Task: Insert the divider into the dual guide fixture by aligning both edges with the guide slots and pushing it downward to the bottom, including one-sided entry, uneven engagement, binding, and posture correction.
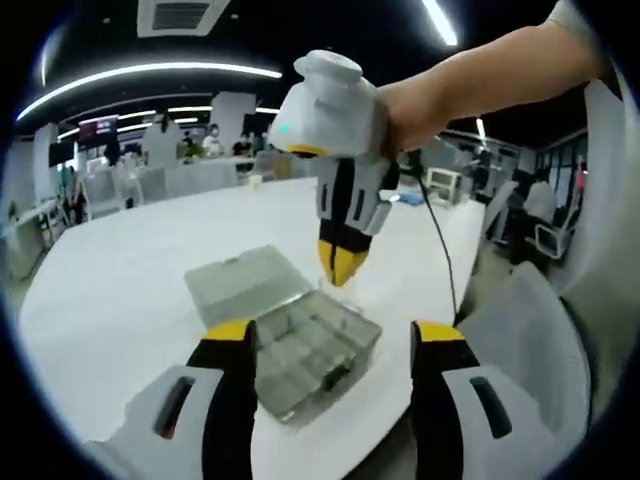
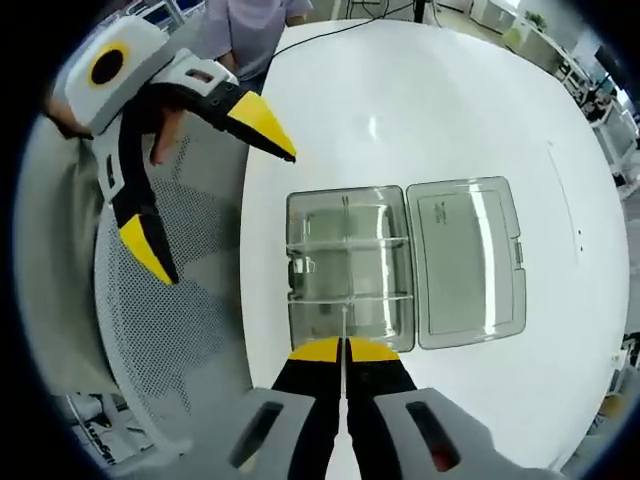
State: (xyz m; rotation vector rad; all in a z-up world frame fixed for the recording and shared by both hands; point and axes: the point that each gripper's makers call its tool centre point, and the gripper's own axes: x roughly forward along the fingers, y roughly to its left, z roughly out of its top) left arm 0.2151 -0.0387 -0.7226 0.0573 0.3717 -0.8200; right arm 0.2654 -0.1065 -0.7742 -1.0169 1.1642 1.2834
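Two tools working | right tool (image 2: 343,347) pinching the thin clear divider (image 2: 343,322) edge-on above the open organizer box (image 2: 348,268), aiming for its guide slots | left tool (image 1: 330,335) spread wide beside the box, standing clear | box resting on the desk (image 2: 420,110)

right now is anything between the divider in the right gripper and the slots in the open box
Nothing visible is. The right gripper is shut on the thin clear divider directly above the open box; its lid lies flat beside it, and the left gripper hangs open off to the side.

Translucent glossy plastic box (image 2: 400,265), smooth white table (image 2: 450,110)
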